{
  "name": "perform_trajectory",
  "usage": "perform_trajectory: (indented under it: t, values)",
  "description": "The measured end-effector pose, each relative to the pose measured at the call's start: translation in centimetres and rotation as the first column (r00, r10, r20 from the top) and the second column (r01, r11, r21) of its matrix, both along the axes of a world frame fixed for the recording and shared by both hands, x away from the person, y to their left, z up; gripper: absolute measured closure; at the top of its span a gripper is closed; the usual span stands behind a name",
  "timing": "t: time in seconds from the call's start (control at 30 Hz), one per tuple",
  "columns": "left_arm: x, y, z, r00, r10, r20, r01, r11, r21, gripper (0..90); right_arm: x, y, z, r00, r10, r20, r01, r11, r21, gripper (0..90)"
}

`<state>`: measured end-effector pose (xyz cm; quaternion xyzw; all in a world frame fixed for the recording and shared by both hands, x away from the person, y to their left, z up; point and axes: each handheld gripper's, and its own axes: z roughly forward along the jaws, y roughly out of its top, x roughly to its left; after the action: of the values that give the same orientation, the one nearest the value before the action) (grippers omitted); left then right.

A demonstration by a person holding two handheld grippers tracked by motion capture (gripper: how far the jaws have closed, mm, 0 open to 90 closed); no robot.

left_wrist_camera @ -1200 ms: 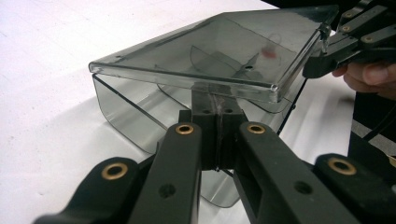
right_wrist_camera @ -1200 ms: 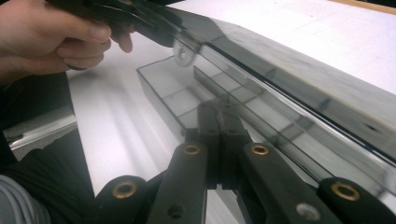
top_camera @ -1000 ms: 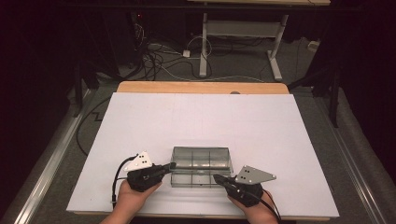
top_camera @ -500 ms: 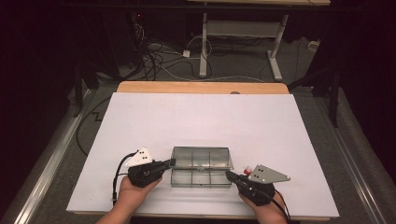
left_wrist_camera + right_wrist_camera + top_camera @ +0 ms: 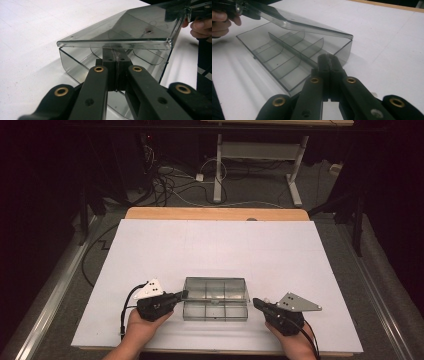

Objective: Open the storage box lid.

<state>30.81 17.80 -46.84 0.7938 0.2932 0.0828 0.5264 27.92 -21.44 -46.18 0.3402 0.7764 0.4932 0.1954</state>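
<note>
Between our left gripper's clenched fingers we pinch the raised lid of the smoky compartment box on the white bench, propping it open, while our right gripper, fingers clenched empty, waits just beside it.

The raised lid hides the left gripper's jaw tips beneath its front edge. Beside the lid, the left gripper view's right edge cuts off a hand.
</note>
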Motion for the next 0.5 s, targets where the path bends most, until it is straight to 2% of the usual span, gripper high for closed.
perform_trajectory:
  t: [0.23,0.5]
  values:
    - [-0.3,0.2,0.0,0.9999,0.012,0.006,-0.012,0.9999,0.010,87.7,0.7,-0.5,-0.2,0.9997,-0.018,-0.014,0.018,0.9998,0.001,90.0]
    - [-0.7,0.2,0.0,0.9999,0.016,0.001,-0.016,0.9999,0.006,87.7,1.6,-0.8,0.0,0.9995,-0.031,-0.001,0.031,0.9995,-0.011,90.0]
